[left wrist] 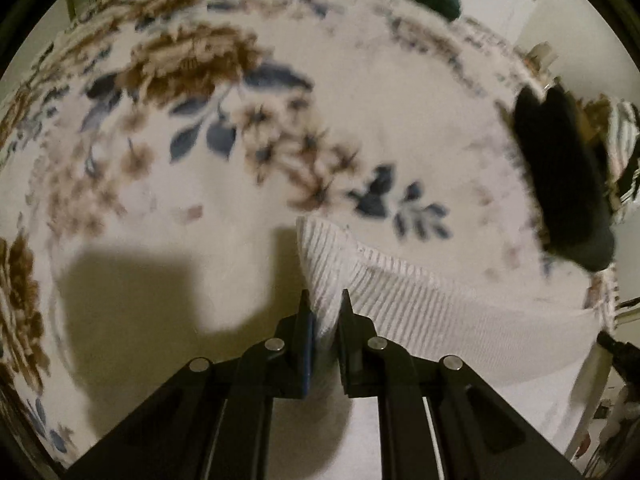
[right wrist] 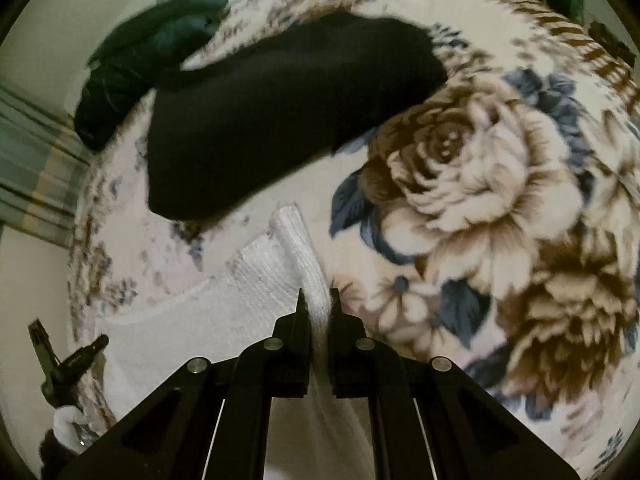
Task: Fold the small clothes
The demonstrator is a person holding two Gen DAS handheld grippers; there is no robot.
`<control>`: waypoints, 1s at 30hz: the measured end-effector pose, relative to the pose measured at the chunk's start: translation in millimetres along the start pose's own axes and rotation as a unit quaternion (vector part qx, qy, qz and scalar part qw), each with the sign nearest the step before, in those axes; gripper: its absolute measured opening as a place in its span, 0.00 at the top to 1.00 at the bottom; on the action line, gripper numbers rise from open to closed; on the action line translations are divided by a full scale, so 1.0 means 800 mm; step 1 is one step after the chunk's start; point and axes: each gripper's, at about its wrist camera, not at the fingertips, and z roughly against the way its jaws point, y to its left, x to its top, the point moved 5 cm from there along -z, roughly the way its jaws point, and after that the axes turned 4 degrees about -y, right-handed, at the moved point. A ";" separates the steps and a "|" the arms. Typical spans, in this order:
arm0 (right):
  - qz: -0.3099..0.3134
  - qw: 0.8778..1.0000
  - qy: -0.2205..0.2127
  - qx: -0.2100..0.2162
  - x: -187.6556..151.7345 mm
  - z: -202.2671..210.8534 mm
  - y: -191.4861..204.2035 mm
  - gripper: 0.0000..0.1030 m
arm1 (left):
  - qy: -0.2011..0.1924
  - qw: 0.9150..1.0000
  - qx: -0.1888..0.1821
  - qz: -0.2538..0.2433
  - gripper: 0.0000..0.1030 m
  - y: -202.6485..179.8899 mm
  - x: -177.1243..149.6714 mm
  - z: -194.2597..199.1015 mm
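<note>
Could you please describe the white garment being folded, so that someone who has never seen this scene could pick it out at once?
Start from the floral blanket, printed with big brown roses and blue leaves. Near its edge, below a black garment and a dark green one, lies the white ribbed garment, pinched at one end by the right gripper and at the other by the left gripper. It is the only white, ribbed piece.

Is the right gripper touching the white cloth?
Touching: the right wrist view shows the right gripper shut on a fold of the white cloth.
</note>
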 end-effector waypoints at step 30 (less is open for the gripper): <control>-0.108 0.986 0.125 0.002 -0.178 0.045 -0.094 0.92 | 0.044 0.998 -0.011 0.050 0.82 0.064 -0.174 0.088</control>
